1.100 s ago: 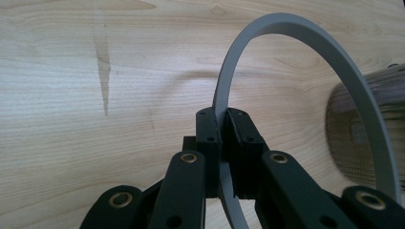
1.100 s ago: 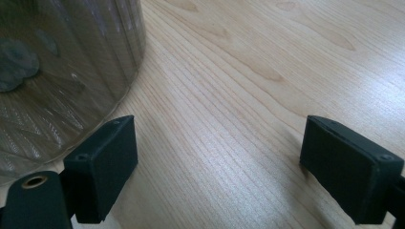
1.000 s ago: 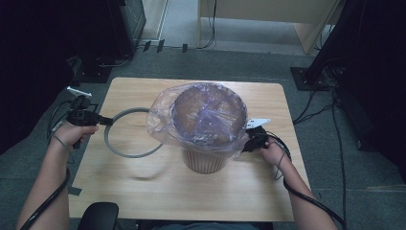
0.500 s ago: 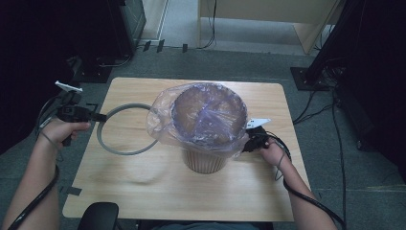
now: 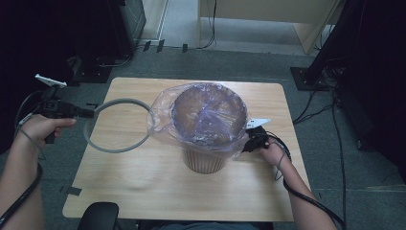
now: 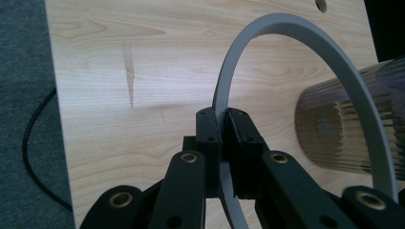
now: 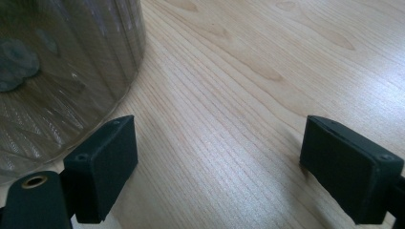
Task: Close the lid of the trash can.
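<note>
The pale wooden table (image 5: 143, 191) in front of me stands on grey carpet (image 5: 239, 62). Beyond its far edge is a light wooden piece of furniture (image 5: 268, 19), with a dark cabinet (image 5: 129, 19) to its left. Black cables (image 5: 330, 120) run over the floor on my right. At the near edge sits something black and rounded (image 5: 98, 215), perhaps a chair part.
</note>
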`<state>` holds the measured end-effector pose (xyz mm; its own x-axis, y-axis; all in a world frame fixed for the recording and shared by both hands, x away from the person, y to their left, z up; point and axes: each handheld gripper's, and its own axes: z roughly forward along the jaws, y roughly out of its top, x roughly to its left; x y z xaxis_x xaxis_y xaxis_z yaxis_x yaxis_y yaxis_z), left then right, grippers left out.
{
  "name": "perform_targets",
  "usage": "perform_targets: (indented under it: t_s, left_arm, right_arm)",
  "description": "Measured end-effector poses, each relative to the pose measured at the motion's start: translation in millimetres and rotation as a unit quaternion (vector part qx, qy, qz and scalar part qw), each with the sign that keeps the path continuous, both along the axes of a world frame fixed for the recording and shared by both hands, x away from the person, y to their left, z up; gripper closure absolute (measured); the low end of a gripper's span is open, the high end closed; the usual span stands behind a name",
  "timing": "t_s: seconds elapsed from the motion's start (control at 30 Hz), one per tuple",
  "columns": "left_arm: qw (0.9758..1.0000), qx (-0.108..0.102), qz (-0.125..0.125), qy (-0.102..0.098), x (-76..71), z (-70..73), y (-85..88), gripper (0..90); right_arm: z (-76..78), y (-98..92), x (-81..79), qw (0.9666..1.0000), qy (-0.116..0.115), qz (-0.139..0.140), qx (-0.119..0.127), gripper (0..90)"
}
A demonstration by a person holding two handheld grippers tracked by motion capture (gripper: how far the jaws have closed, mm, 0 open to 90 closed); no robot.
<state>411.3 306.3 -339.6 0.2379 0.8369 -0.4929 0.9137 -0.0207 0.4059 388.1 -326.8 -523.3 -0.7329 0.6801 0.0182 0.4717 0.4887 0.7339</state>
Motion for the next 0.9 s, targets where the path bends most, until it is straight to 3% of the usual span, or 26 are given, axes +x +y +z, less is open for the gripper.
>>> perform_targets:
  t_s: [0.6,0.9]
  left_arm:
    - [0.9999,-0.016,0.004,0.004,-0.9,46.5,14.5,84.3]
    - [0.9997,-0.023,-0.01,-0.007,1.5,78.0,7.1,84.2]
  right_arm:
    - [0.0,0.0,0.0,1.0,0.0,0.0,0.0,11.9]
    - [0.0,0.0,0.0,1.0,0.0,0.0,0.0,11.9]
